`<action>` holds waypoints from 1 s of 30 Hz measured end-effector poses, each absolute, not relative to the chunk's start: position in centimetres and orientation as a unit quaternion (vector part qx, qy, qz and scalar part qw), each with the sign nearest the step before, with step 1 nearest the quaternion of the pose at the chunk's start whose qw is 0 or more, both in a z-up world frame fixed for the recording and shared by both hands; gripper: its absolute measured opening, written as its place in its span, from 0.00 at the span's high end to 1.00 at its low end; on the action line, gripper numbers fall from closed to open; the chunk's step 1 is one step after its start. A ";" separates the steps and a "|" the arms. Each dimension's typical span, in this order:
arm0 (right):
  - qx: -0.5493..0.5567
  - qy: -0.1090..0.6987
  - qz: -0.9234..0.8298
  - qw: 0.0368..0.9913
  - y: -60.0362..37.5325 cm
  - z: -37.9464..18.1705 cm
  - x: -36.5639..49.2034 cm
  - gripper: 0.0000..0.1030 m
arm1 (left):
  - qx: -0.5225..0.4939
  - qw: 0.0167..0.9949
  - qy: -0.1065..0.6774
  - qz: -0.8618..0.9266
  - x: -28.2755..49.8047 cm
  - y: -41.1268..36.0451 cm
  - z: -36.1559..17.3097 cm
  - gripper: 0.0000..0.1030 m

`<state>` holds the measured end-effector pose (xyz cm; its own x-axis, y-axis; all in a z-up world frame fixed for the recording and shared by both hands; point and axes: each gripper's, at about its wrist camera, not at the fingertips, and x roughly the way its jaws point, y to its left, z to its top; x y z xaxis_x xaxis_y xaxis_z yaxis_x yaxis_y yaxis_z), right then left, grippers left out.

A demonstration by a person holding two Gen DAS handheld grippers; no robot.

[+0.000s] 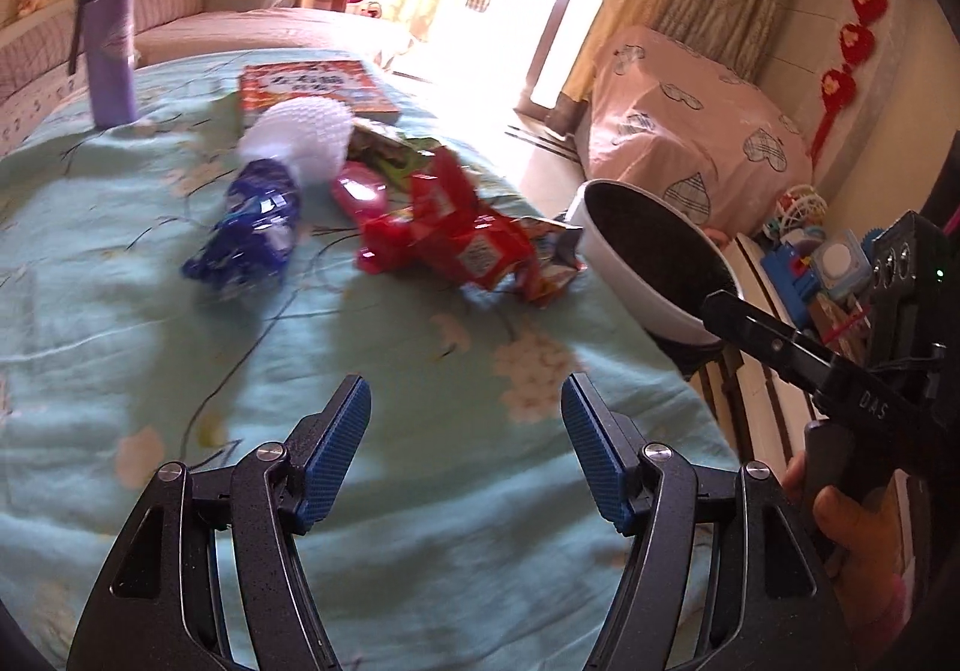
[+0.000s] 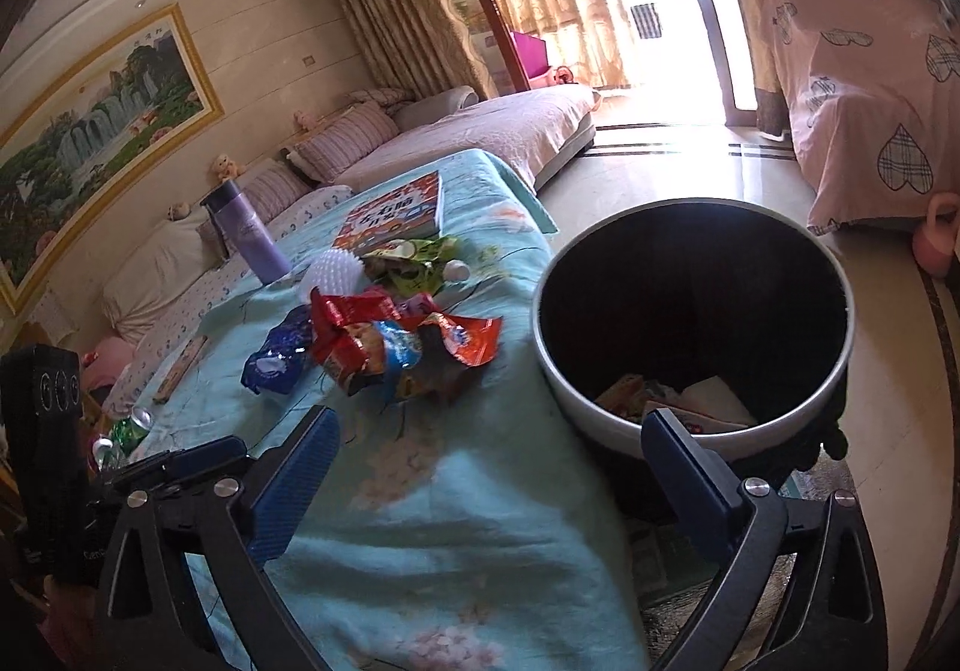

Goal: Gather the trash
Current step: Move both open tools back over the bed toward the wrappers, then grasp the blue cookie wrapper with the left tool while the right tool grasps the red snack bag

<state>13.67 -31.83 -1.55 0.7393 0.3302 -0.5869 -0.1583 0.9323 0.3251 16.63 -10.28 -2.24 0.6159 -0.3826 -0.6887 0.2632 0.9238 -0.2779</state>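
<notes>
Nearest in the left wrist view, the left tongs (image 1: 465, 440) are seen moderately parted with nothing between the blue pads, held over bare turquoise cloth on the surface (image 1: 372, 347); in the right wrist view the right tongs (image 2: 492, 467) are spread wide and empty, one finger over the cloth and the other in front of the bin's rim.

Just beyond lies the trash: a heap of red snack wrappers (image 1: 450, 233) near the surface's edge, with a crumpled blue wrapper (image 1: 246, 233) beside it and a green packet (image 2: 408, 263) behind; a white foam fruit net (image 1: 300, 137) sits next to the blue wrapper. The white bin (image 2: 690, 419) stands just off the surface's edge – some paper and packets can be seen at its bottom.

The wrappers are judged very light, thin, crinkly and slippery; a pinch across a crumpled fold or a raised edge is thought likelier to hold than a flat face. The foam net is expected to compress softly – it can be taken anywhere.

Farther back, a book (image 1: 318, 86) and a purple flask (image 1: 108, 53) are left standing.
</notes>
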 end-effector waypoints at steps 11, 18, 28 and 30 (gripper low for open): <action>0.083 0.344 0.156 0.922 -27.4 -2.1 14.5 0.02 | -0.107 0.902 0.395 -0.139 16.7 -5.0 -2.7 0.33; 0.076 0.338 0.147 0.927 -27.6 -2.0 15.7 0.02 | -0.111 0.906 0.390 -0.122 18.0 -3.7 -2.3 0.29; 0.054 0.345 0.125 0.928 -27.9 -2.4 18.9 0.34 | -0.101 0.913 0.384 -0.096 22.2 -3.3 -1.8 0.28; 0.047 0.351 0.124 0.927 -27.8 -2.8 19.5 0.37 | -0.100 0.911 0.389 -0.091 23.3 -3.3 -2.0 0.28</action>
<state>19.48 -27.81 -2.76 0.7226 0.2628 -0.6394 -0.1963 0.9649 0.1747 23.27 -3.26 -1.97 0.6800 -0.2442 -0.6914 0.0883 0.9633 -0.2534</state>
